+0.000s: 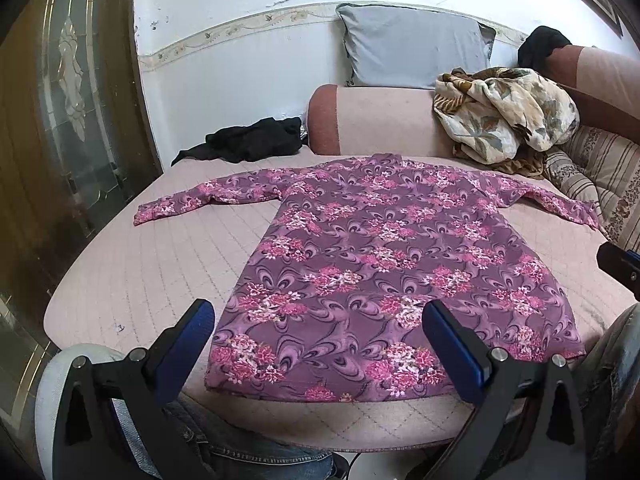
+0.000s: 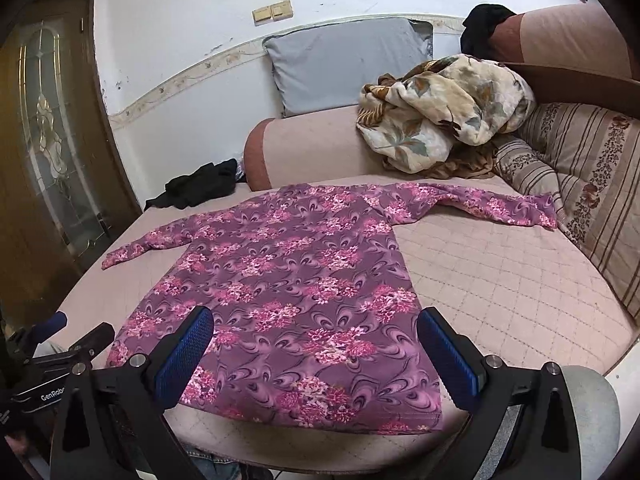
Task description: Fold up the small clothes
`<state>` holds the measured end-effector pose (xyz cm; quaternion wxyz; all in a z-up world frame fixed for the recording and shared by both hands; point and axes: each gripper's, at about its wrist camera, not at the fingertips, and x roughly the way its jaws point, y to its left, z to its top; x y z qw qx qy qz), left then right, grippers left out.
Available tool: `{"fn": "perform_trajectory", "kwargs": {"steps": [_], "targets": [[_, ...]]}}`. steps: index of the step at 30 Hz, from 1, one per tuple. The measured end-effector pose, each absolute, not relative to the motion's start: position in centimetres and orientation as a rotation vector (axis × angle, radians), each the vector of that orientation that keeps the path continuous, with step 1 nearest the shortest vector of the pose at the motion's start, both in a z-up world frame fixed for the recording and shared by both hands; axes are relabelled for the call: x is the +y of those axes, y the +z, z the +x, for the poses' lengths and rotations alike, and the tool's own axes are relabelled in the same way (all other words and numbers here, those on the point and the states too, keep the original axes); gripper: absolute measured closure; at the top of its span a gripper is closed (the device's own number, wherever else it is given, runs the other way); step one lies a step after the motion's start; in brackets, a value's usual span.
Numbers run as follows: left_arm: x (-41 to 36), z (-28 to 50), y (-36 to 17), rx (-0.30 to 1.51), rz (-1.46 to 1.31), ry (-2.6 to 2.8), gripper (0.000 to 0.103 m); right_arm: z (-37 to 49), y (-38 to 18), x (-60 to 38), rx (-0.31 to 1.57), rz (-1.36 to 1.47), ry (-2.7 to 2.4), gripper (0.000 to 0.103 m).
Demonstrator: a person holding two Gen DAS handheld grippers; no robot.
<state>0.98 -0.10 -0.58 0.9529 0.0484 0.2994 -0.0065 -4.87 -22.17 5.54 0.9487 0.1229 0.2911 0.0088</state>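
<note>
**Purple floral top laid flat on pink quilted bed, both tongs open above its hem**

- Door [image 1: 68,128]: wood with a leaded glass panel, left of the top, past the bed's left edge.
- Black garment [image 1: 252,142]: crumpled heap behind the top's left sleeve, apart from it.
- Bed [image 1: 136,280]: pink quilted cover. A bare strip lies left of the top; a narrow bare band runs between the hem and the bed's near edge.
- Left gripper [image 1: 320,344]: fingers spread wide, holding nothing, above the hem's left half.
- Top [image 1: 384,264]: spread flat, both sleeves out sideways, hem toward the near edge, neck toward the bolster.
- Bolster [image 1: 376,120]: pink, lying behind the neck, with a grey pillow [image 1: 412,44] leaning on the wall behind it.
- Right gripper [image 2: 316,348]: fingers spread wide, holding nothing, above the hem's right half.
- Blanket [image 2: 436,116]: cream leaf-print bundle behind the right sleeve.
- Striped cushion [image 2: 580,184]: touching the right cuff.

View differences: the right wrist view shows a broad bare stretch of bed right of the top, and the left gripper at its left edge; the left wrist view shows the bare strip left of the top.
</note>
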Motion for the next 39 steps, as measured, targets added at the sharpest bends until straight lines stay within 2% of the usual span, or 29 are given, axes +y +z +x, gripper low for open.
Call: {"fn": "perform_trajectory", "kwargs": {"steps": [39], "targets": [[0.3, 0.5, 0.6, 0.573, 0.092, -0.001, 0.0, -5.1, 6.3, -21.1, 0.603, 0.232, 0.063, 0.002]]}}
